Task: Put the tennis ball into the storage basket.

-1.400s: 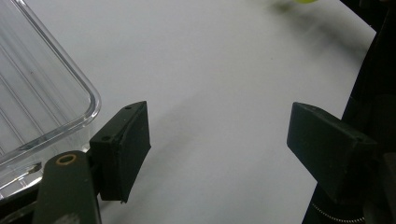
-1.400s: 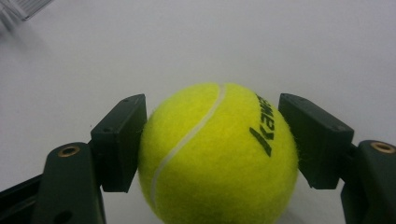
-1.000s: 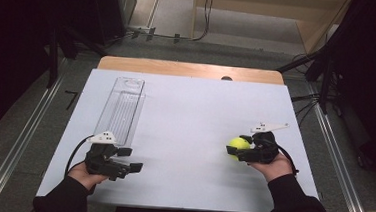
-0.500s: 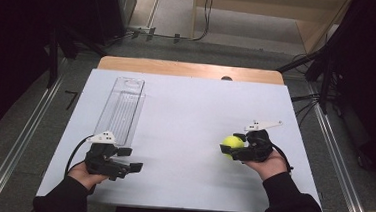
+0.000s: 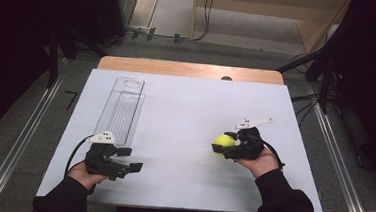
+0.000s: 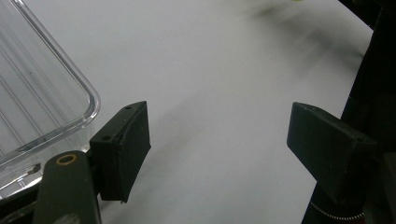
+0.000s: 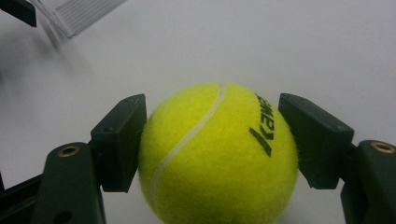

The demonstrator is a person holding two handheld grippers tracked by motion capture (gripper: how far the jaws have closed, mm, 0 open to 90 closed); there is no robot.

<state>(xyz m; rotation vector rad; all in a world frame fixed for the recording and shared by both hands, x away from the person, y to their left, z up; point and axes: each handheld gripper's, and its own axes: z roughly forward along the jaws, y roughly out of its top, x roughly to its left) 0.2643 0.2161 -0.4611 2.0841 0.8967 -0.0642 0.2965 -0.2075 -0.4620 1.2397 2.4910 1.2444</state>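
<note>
A yellow tennis ball (image 5: 223, 141) sits between the jaws of my right gripper (image 5: 221, 147) at the right side of the white table (image 5: 186, 106). In the right gripper view both pads press the ball (image 7: 217, 154) on its sides, so my right gripper (image 7: 212, 140) is shut on it. At the front left, my left gripper (image 5: 129, 159) is held open with nothing between its jaws. In the left gripper view, my left gripper (image 6: 217, 144) has its jaws wide apart over bare table, beside the near corner of a clear plastic tray (image 6: 32, 93).
The long clear tray (image 5: 121, 106) lies lengthwise on the left half of the table, empty. A wooden strip (image 5: 188, 69) runs along the far table edge. Dark equipment and cables surround the table on the floor.
My right gripper has carried the tennis ball a little to the left. The left gripper has stayed where it was.
</note>
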